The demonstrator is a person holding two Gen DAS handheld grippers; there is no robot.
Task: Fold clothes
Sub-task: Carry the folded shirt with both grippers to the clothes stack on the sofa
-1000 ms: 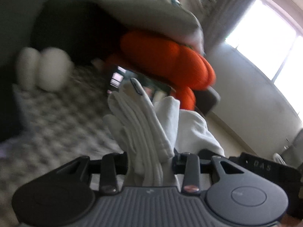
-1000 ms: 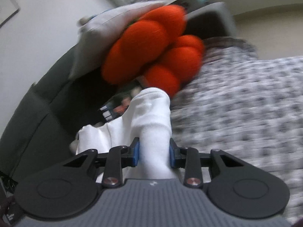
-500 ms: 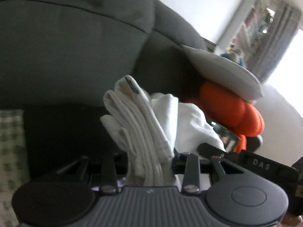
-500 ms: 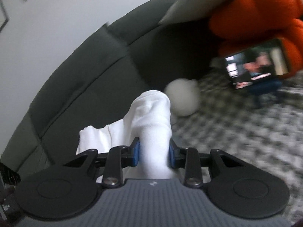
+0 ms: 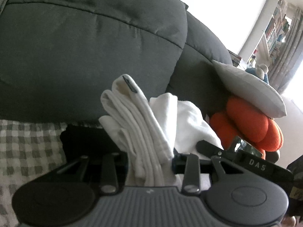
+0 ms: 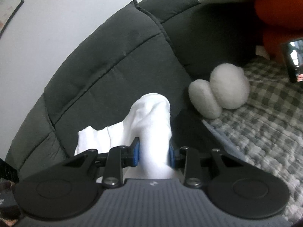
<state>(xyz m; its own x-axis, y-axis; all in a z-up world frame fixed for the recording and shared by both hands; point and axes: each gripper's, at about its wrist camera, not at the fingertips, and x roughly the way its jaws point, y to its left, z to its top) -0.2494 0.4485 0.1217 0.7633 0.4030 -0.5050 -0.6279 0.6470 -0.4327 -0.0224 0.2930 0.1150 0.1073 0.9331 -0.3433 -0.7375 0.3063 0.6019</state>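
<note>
A white garment (image 5: 140, 124) is bunched in folded layers between the jaws of my left gripper (image 5: 151, 162), which is shut on it and holds it up in front of the dark grey sofa back. The same white garment (image 6: 153, 124) is clamped between the blue pads (image 6: 135, 152) of my right gripper (image 6: 153, 154), also shut on it. The right gripper's black body (image 5: 246, 162) shows at the right of the left wrist view, close beside the left one. The cloth hides most of both grippers' fingertips.
A dark grey sofa back (image 5: 90, 47) fills the background. A checked blanket (image 6: 265, 123) covers the seat. Two pale round cushions (image 6: 223, 92) lie on it. An orange plush (image 5: 251, 124) sits under a grey pillow (image 5: 250, 87) at the right. A phone screen (image 6: 292, 60) stands nearby.
Both grippers have swung left together with the white garment still held, from facing the orange plush and blanket toward the sofa back. The grip on the cloth looks unchanged.
</note>
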